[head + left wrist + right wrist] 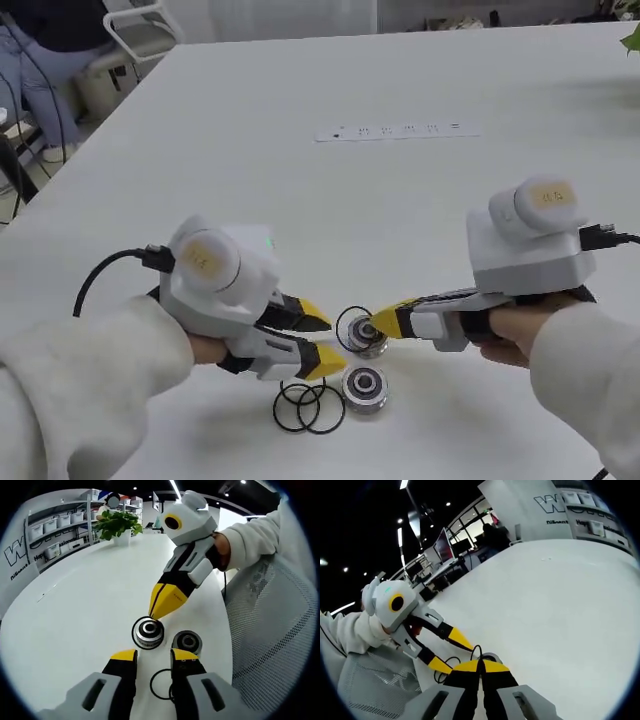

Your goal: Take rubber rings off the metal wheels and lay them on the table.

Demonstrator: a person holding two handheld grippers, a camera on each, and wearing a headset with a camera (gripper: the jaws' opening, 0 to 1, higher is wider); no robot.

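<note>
Item: rubber ring [340, 322] pinched at far wheel [367, 338].
Fingers of right gripper [383, 322] clenched on rubber ring; fingers of left gripper [326, 340] released; loose rings [308, 408] on table [400, 200].

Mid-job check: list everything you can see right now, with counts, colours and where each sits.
table: one, white, under everything.
metal wheels: two, silver, close together on the table.
ring on wheel: one, black, round the far wheel.
loose rings: about three, black, overlapping on the table by the near wheel.
socket strip: one, white, farther along the table.
plant: one, green, far table end.
left claw: yellow-tipped, open, beside the wheels.
right claw: yellow-tipped, shut on the ring on wheel.
</note>
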